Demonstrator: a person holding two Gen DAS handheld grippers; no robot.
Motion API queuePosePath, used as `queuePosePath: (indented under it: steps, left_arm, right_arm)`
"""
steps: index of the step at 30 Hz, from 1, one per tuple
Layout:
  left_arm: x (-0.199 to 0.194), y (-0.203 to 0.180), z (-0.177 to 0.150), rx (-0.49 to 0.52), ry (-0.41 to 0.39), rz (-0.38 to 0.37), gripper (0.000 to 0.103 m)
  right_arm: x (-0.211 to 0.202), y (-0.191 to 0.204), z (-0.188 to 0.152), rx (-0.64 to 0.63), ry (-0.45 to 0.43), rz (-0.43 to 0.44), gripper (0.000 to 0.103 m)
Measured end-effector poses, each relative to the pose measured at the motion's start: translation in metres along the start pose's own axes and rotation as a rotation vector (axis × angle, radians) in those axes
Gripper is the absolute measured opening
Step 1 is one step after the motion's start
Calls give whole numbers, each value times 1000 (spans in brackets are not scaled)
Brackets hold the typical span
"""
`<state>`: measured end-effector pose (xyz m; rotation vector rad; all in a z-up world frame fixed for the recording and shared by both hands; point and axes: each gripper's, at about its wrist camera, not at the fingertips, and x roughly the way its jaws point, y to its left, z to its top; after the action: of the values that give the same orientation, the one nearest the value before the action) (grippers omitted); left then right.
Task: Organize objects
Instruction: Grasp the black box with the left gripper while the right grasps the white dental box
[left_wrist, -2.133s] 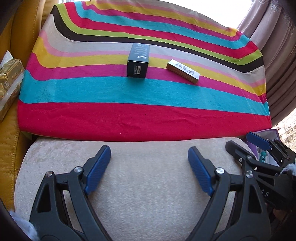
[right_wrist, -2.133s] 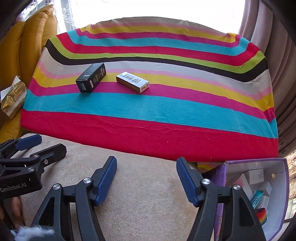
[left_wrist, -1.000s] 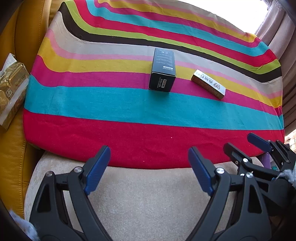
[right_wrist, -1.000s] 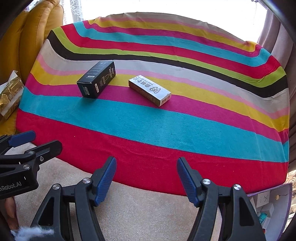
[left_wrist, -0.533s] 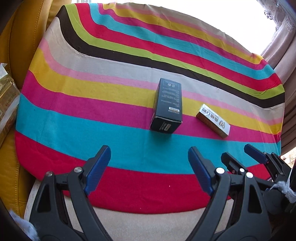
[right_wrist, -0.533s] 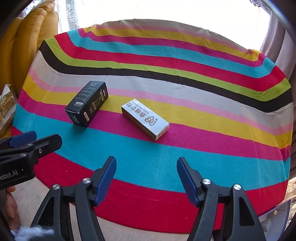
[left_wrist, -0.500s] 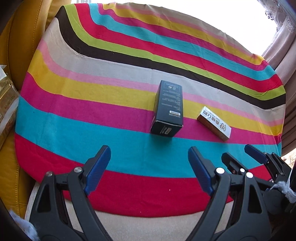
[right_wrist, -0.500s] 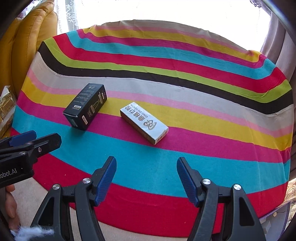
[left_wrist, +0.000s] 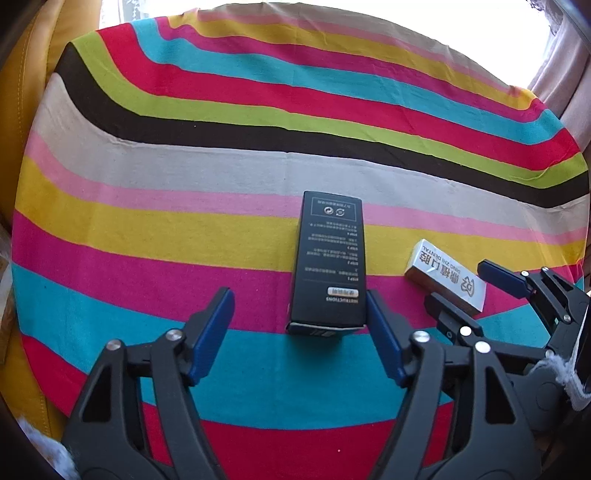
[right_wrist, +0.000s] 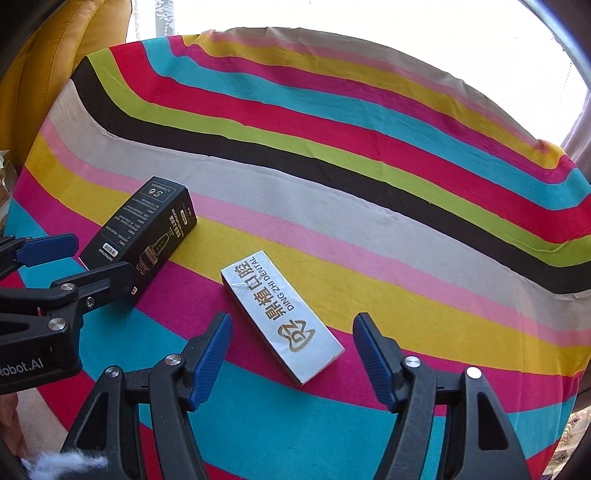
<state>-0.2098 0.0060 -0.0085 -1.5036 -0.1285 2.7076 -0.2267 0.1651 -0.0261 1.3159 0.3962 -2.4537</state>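
Observation:
A black carton (left_wrist: 328, 266) lies lengthwise on the striped cloth (left_wrist: 184, 177). My left gripper (left_wrist: 299, 332) straddles its near end, and its jaws are closing. The right pad (left_wrist: 382, 332) sits at the carton's side while the left pad (left_wrist: 212, 332) stands well clear. A white dental box (right_wrist: 284, 314) lies at an angle between the fingers of my right gripper (right_wrist: 291, 350), whose jaws are closing with neither pad touching it. The right wrist view shows the black carton (right_wrist: 144, 229) with the left gripper (right_wrist: 77, 262) at its near end. The left wrist view shows the white box (left_wrist: 443, 277) with the right gripper (left_wrist: 469, 291) around its near end.
A yellow leather seat (left_wrist: 22, 92) borders the cloth on the left. Curtains (left_wrist: 565, 74) hang at the far right. A wrapped packet (right_wrist: 5, 184) peeks in at the left edge. A person's fingers (right_wrist: 7, 424) show at the lower left.
Both grippers have moved forward over the cloth, from the beige edge up to the two boxes. The left jaws have narrowed around the black carton, the right jaws slightly.

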Motion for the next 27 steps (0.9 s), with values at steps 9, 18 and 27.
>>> queuePosePath:
  steps: [9, 18, 27]
  left_arm:
    - [-19, -2, -18, 79, 8, -14, 43]
    - [-49, 8, -65, 130, 50, -20, 44]
    - [-39, 22, -65, 77, 95, 31, 71]
  right_arm:
    - [-15, 17, -16, -10, 40, 29, 32]
    - [-48, 34, -52, 36, 85, 38, 32]
    - [-44, 40, -58, 30, 117, 10, 54]
